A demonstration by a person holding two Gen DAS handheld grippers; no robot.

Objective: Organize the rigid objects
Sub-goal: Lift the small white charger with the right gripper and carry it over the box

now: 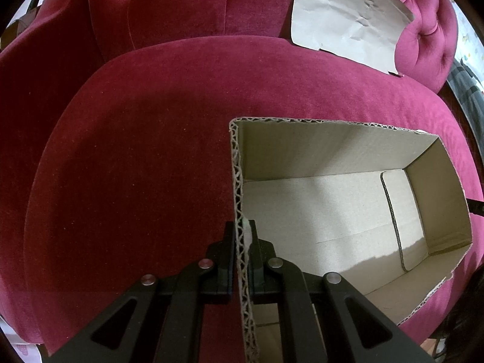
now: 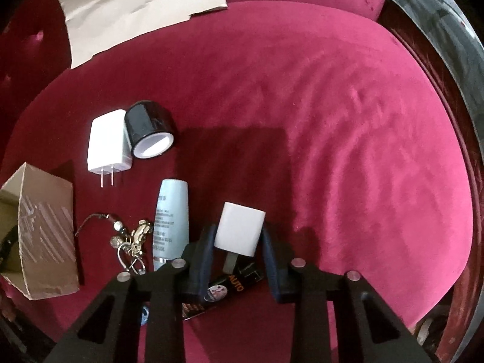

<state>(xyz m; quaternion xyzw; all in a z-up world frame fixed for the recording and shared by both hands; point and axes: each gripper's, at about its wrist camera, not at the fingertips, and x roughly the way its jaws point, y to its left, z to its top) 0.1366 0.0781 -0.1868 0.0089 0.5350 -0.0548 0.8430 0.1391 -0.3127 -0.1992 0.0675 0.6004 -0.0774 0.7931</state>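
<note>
We see red velvet seat (image 1: 151,151) carrying open cardboard box (image 1: 332,211). Our left gripper (image 1: 242,242) pinches box's corrugated near wall. Our right gripper (image 2: 239,236), jaws apart, straddles small white cube charger (image 2: 239,227). Left of it: pale blue bottle (image 2: 171,217), white plug adapter (image 2: 107,145), black tape roll (image 2: 149,130), keychain (image 2: 133,239). Black tube (image 2: 217,293) lies beneath.

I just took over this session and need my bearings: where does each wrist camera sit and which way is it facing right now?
Left wrist: on the left gripper, looking down its fingers, shut on the near wall of the empty cardboard box; only its black linkage shows.
Right wrist: on the right gripper, looking down at the sofa seat; open fingers flank a white cube charger, with a pale blue tube and black tape roll to the left.
Shared: the red sofa, the box and the cardboard sheet.
</note>
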